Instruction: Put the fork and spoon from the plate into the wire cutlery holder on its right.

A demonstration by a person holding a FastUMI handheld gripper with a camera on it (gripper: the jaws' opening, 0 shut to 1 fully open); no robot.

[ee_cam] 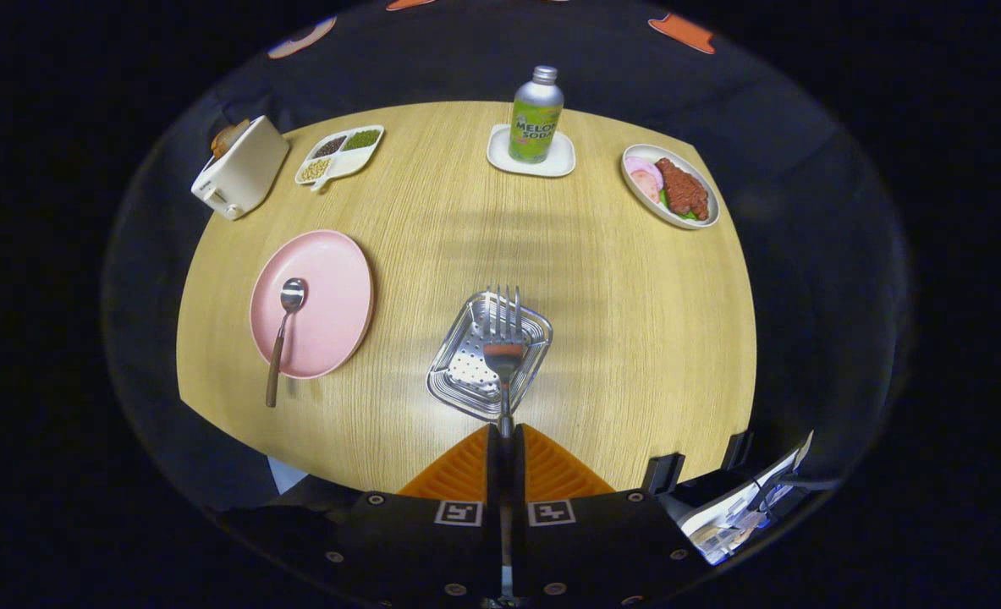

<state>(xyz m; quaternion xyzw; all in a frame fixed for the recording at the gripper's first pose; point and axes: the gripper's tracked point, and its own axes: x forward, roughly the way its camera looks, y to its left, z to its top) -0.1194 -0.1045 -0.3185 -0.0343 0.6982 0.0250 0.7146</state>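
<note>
One piece of cutlery is in my grip: the gripper (505, 433) has its fingers clenched on the fork (504, 338) handle, both pressing on it with no gap between them. The fork runs straight ahead along the fingers, tines pointing away from me, and its head hangs over the holder (466, 372), which sits on the table (618, 296) just ahead of the fingertips. From this high angle I cannot tell whether the tines are above the rim or already inside it (the fisheye flattens height badly).

What the next move turns on, as I judge it, is that fork and holder are lined up on one axis: the holder lies directly beyond the jaws, so I only need to lower and let go, with no sideways shift. The fork's long axis is roughly level or tilted forward, so I would tip it down to slide in.

The spoon (283, 334) is on the pink plate (331, 296), well to the left of the holder, bowl away from me and handle reaching past the plate's near rim toward me. That one is not yet done.
</note>
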